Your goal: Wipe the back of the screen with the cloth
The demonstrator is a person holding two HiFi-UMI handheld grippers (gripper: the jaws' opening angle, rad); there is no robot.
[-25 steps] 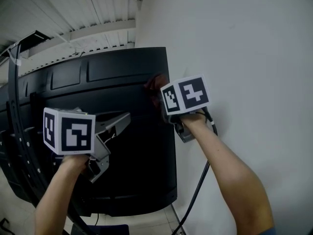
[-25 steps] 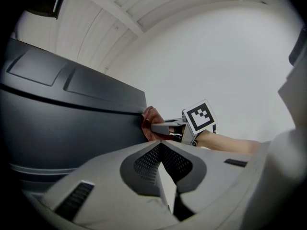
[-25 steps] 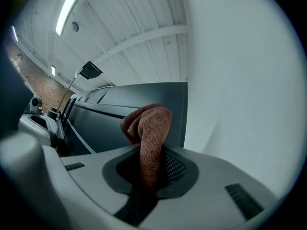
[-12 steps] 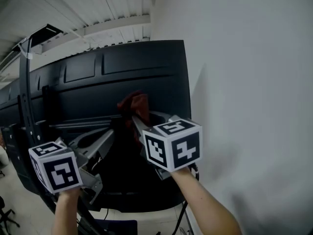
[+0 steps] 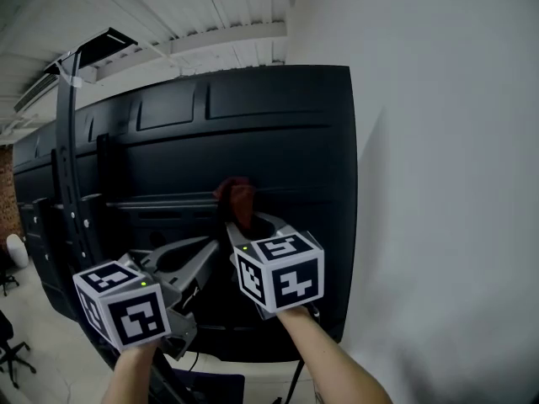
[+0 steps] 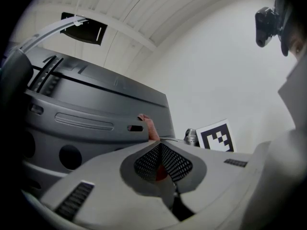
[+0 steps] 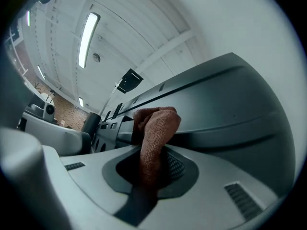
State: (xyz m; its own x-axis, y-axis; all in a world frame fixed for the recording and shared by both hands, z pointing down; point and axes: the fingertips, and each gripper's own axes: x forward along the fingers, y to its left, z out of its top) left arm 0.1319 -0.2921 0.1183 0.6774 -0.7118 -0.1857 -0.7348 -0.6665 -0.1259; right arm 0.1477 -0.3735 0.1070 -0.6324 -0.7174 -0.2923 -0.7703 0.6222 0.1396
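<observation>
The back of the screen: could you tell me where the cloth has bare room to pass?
Bare: the panel right of the cloth, out to the screen's edge by the wall. Crowded: the left, around the mount post, and below the cloth, by the left gripper and right gripper.

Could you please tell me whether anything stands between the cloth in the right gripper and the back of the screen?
Nothing visible does. The cloth, pinched in the right gripper, is right at the dark back of the screen and seems to touch it. The left gripper is off to the left, out of the way.
</observation>
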